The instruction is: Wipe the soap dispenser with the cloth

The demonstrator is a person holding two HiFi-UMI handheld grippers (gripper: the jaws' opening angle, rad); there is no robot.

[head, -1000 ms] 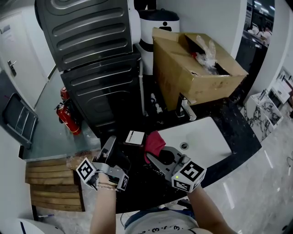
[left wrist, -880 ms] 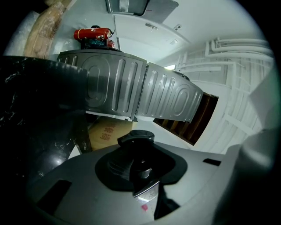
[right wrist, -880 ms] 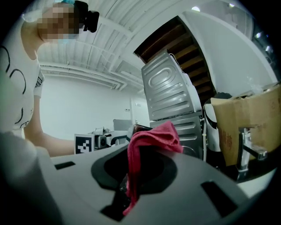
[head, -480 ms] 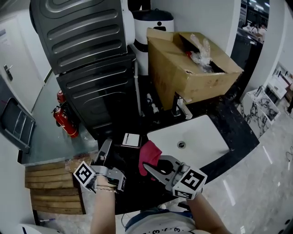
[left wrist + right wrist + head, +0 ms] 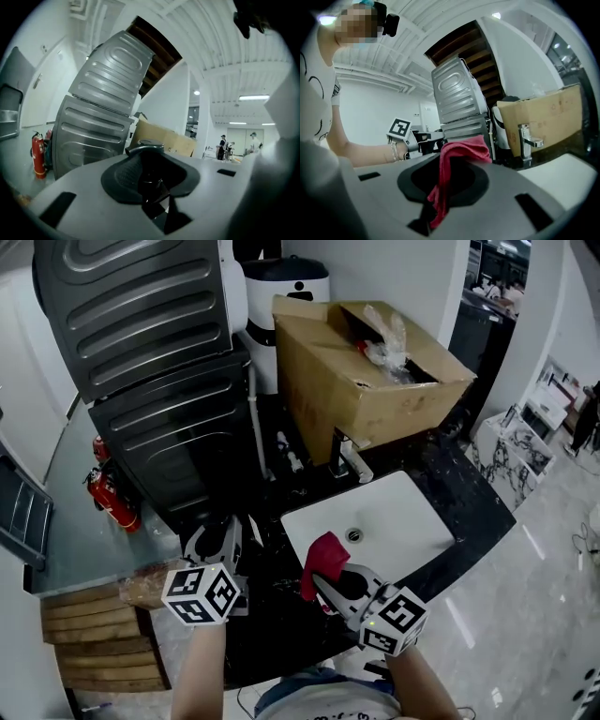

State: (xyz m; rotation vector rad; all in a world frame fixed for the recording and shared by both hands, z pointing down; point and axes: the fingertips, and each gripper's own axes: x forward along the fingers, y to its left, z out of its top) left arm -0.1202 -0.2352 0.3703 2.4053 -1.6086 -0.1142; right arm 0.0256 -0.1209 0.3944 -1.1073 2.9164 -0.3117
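Note:
The soap dispenser [image 5: 151, 177] is a dark bottle with a pump head, and my left gripper [image 5: 146, 155] is shut on it. In the head view the left gripper [image 5: 228, 532] lies over the black counter left of the sink, and the dispenser [image 5: 246, 542] is a dark shape barely told from the counter. My right gripper [image 5: 321, 583] is shut on a red cloth [image 5: 324, 557], whose bunched end stands up at the sink's near left corner. The cloth [image 5: 449, 161] hangs between the jaws of the right gripper [image 5: 452, 157]. The two grippers are about a hand's width apart.
A white sink basin [image 5: 394, 517] with a chrome faucet [image 5: 349, 461] sits in the black counter [image 5: 281, 634]. Behind it stands an open cardboard box [image 5: 356, 381]. A dark ribbed machine [image 5: 141, 343], fire extinguishers [image 5: 106, 495] and a wooden pallet [image 5: 80, 638] lie to the left.
The left gripper has rolled over, so its marker cube faces the head camera and the dispenser's white label no longer shows. The right gripper with the cloth has shifted slightly and dipped.

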